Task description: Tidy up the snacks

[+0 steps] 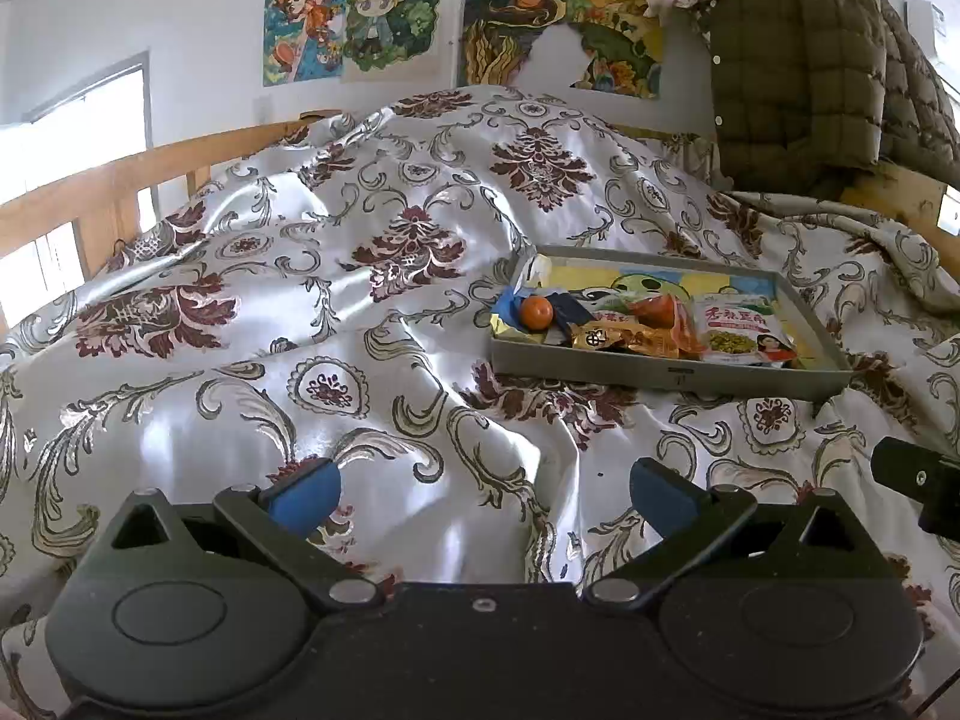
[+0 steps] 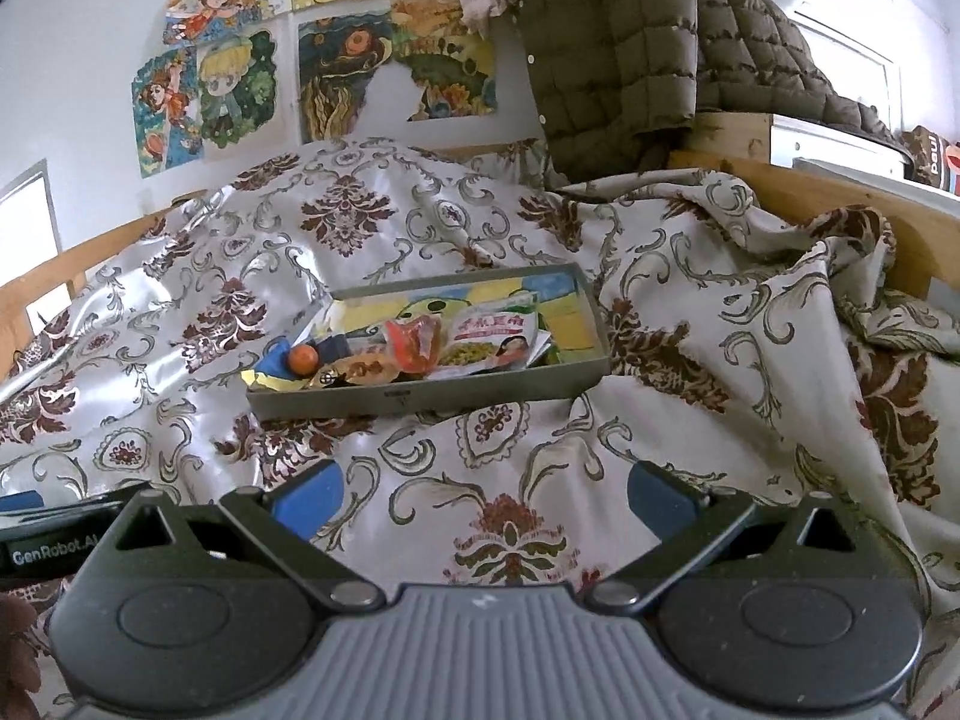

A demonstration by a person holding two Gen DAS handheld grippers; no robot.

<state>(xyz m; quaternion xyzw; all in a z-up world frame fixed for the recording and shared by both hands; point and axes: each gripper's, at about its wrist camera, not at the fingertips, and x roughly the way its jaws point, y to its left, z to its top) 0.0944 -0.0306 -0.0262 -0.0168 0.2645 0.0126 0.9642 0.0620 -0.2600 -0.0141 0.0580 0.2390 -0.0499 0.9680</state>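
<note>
A shallow grey tray (image 1: 660, 373) (image 2: 420, 399) lies on a patterned bedspread. In it are an orange ball-shaped snack (image 1: 535, 312) (image 2: 303, 358), a blue packet (image 1: 509, 303), a gold wrapper (image 1: 606, 337), an orange-red packet (image 1: 666, 312) (image 2: 415, 339) and a white bean-snack packet (image 1: 739, 330) (image 2: 489, 339). My left gripper (image 1: 483, 495) is open and empty, low over the bedspread, well short of the tray and to its left. My right gripper (image 2: 485, 495) is open and empty, in front of the tray.
The white floral bedspread (image 1: 336, 276) is rumpled, with raised folds at the right (image 2: 798, 300). A wooden bed rail (image 1: 120, 180) runs along the left. An olive quilted jacket (image 1: 804, 66) hangs at the back right. Posters (image 1: 360, 18) cover the wall.
</note>
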